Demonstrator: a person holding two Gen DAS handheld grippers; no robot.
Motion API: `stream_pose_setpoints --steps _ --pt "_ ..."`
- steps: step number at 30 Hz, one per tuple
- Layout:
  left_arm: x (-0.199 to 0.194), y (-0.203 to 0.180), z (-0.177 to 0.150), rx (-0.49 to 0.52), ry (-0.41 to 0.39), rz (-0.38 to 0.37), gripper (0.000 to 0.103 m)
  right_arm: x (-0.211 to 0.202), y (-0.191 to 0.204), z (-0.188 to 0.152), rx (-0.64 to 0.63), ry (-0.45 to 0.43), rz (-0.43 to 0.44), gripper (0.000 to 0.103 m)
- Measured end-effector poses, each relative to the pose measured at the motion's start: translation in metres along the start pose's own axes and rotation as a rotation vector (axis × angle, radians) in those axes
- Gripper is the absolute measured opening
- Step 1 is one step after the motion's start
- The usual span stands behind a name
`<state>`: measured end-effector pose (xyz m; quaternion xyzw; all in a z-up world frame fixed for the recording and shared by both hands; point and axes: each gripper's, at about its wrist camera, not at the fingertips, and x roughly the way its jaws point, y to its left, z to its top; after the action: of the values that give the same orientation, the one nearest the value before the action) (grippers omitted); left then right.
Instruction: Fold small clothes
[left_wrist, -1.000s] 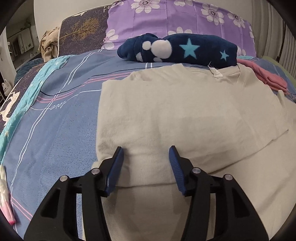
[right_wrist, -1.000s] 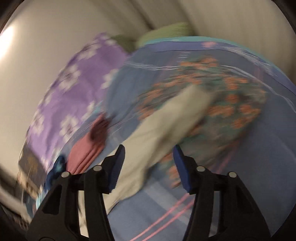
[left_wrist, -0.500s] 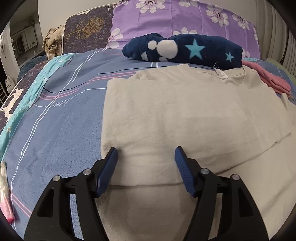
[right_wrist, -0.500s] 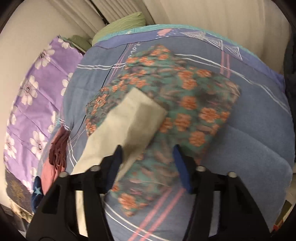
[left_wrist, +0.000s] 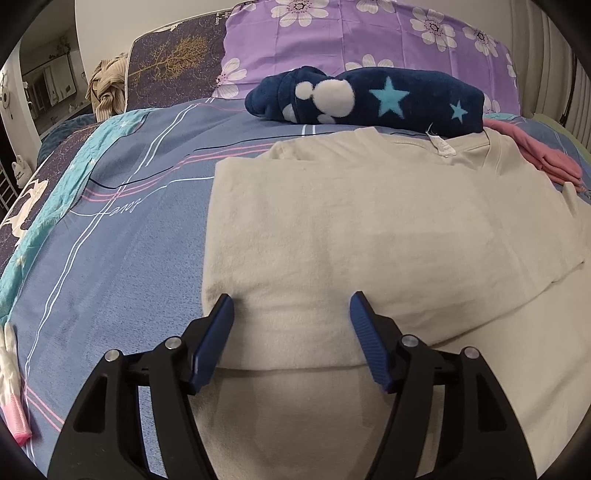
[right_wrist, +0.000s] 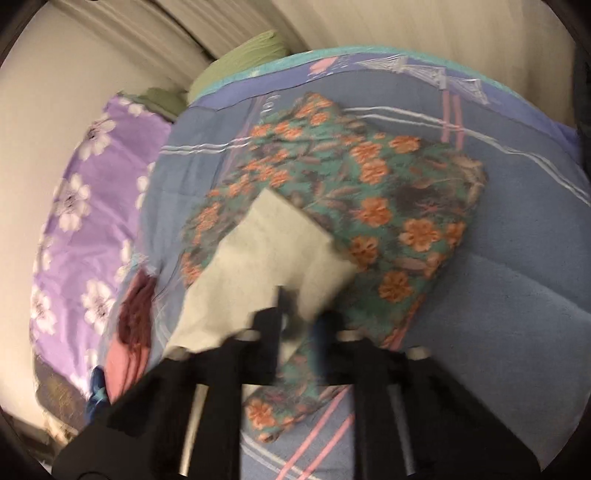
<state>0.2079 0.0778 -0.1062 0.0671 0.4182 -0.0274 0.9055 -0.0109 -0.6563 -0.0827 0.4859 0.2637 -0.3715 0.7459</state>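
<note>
A cream T-shirt (left_wrist: 369, 229) lies on the blue bedspread (left_wrist: 110, 236), its left side folded over onto the body. My left gripper (left_wrist: 291, 328) is open and empty, fingers straddling the near edge of that fold. In the right wrist view the shirt's cream sleeve (right_wrist: 266, 266) lies across a folded floral garment (right_wrist: 388, 206). My right gripper (right_wrist: 295, 321) is motion-blurred at the sleeve's near edge; its fingers look close together with sleeve fabric between them.
A navy star-patterned fleece (left_wrist: 369, 99) and a pink garment (left_wrist: 546, 155) lie beyond the shirt's collar, before a purple flowered pillow (left_wrist: 369, 37). A pink-tipped white item (left_wrist: 11, 387) lies at the left. A wall and curtain (right_wrist: 166, 40) border the bed's right side.
My left gripper has barely moved over the fold. My right gripper swung onto the sleeve over the floral garment, and its fingers have come together from wide open.
</note>
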Motion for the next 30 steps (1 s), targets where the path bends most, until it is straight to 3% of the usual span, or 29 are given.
stream_pose_setpoints --steps 3,7,8,10,11,14,16,19,25,27,28,30 --pt "0.000 0.000 0.000 0.001 0.001 0.001 0.067 -0.014 0.029 -0.008 -0.071 -0.047 0.075 0.003" --pt "0.000 -0.001 0.000 0.002 0.001 0.002 0.067 -0.038 0.113 -0.054 -0.269 -0.021 0.327 0.003" --pt "0.000 -0.001 -0.001 0.000 0.000 -0.001 0.067 -0.045 0.148 -0.083 -0.352 0.017 0.435 0.003" --pt "0.000 0.000 -0.001 -0.004 -0.001 -0.006 0.067 -0.054 0.189 -0.126 -0.460 0.083 0.554 0.003" --pt "0.000 0.001 -0.001 -0.005 -0.001 -0.008 0.067 -0.057 0.216 -0.164 -0.542 0.147 0.636 0.003" --pt "-0.001 0.001 -0.001 -0.008 -0.002 -0.011 0.067 -0.059 0.256 -0.253 -0.710 0.296 0.733 0.003" --pt "0.000 0.001 -0.001 -0.010 -0.001 -0.013 0.067 -0.050 0.265 -0.310 -0.829 0.399 0.722 0.003" --pt "0.000 0.003 -0.001 -0.016 0.001 -0.023 0.067 -0.037 0.260 -0.356 -0.951 0.431 0.648 0.003" --pt "-0.006 0.009 0.003 -0.061 -0.009 -0.074 0.067 -0.012 0.233 -0.378 -0.927 0.537 0.591 0.003" --pt "-0.018 0.010 0.007 -0.133 -0.026 -0.186 0.067 -0.011 0.227 -0.379 -0.918 0.549 0.594 0.003" --pt "-0.027 0.006 0.012 -0.175 -0.036 -0.299 0.067 -0.010 0.224 -0.378 -0.920 0.548 0.595 0.003" --pt "-0.038 -0.008 0.019 -0.182 -0.038 -0.423 0.067 -0.010 0.222 -0.380 -0.929 0.538 0.594 0.003"
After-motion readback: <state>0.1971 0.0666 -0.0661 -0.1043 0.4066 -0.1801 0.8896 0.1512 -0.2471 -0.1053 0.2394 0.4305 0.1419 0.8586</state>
